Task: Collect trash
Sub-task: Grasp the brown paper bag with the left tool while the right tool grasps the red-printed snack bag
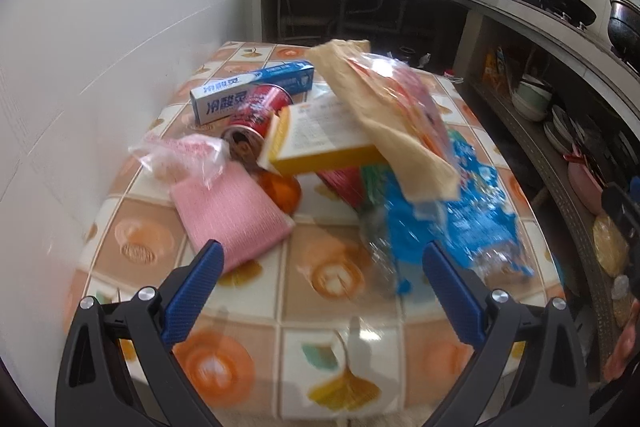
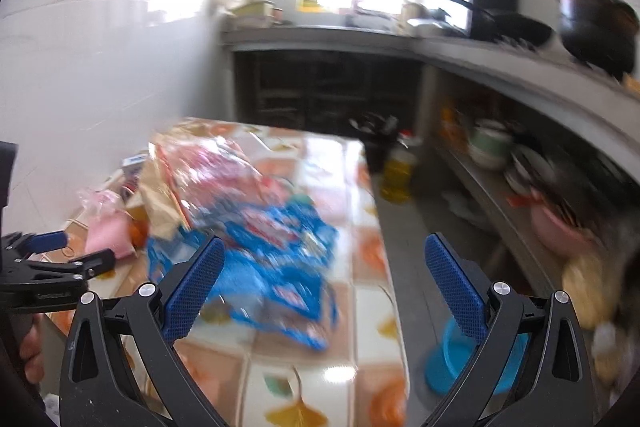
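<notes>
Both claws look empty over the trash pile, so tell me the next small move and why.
Probably ease the left claw forward and right onto the blue wrapper: its fingers stand wide open and empty, and that wrapper is the nearest piece, lying loose on the tiled table.

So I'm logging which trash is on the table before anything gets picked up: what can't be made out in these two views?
- Red can: left wrist view, its label is partly hidden by the toothpaste box and yellow box.
- Orange item: mostly hidden under the yellow box and pink pack.
- Blue wrapper: right wrist view, motion blur makes its print unreadable.
- Blue basin: partly hidden behind the right gripper.
</notes>
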Motion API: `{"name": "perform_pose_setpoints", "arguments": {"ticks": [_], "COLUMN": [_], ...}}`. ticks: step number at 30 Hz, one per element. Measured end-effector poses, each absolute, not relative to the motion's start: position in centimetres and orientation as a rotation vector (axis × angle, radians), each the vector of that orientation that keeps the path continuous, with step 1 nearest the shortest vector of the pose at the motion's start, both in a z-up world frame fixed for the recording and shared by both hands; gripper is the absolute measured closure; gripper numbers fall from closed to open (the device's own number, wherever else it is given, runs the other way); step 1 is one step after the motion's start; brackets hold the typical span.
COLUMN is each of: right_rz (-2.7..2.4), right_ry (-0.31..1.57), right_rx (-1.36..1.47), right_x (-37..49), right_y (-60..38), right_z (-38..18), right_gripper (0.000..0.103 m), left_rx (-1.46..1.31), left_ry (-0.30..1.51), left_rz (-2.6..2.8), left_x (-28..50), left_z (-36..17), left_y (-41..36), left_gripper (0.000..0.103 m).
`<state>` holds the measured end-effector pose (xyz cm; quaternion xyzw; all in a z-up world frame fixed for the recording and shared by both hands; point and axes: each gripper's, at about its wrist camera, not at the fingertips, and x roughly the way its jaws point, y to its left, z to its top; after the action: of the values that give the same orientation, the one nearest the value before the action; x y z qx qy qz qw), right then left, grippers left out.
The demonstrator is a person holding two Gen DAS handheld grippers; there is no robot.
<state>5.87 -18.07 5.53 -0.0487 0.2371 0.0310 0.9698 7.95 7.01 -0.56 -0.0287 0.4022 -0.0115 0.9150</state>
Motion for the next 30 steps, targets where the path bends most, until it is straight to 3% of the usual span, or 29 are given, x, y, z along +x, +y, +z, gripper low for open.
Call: {"name": "perform_pose_setpoints", "arguments": {"ticks": [8,12,19,22,26,30], "right_rz": [0.197,0.243,0.315,0.329,0.322,0.291], "right_ry": [0.472,0.495,0.510,0.482,0.425,0.366], "right_rx": [-0.419,-0.540,-0.737,-0.819,-0.857,-0.866], "right_x": [10.7,12.2,13.0,12.8,12.4,11.7], "right_y": [-13.8,-12.5,-10.4,-9.4,-8.9,-8.8], "right_z": [2.8,1.0,-2.3,-3.3,-3.5,-3.4], "right_gripper": [0.010,0.028,0.041,0.043,0.047,0.059], "left_rx": [-0.171,-0.144,-0.204,-0.224,-0.249,-0.273], "left_ry": [0.636,0.599,0.629,0.656,0.713,0.768], "left_rz": [-0.140,-0.128,-0.188,-0.208,-0.241,-0.268], "left_x": [10.4,11.8,14.3,15.6,17.1,18.4], "left_z": [0.6,1.0,1.6,1.2,0.5,-0.2], "left_y": [10.5,10.8,10.9,10.8,10.4,10.0], "left_gripper": [0.006,0.006,0.006,0.018,0.043,0.063]}}
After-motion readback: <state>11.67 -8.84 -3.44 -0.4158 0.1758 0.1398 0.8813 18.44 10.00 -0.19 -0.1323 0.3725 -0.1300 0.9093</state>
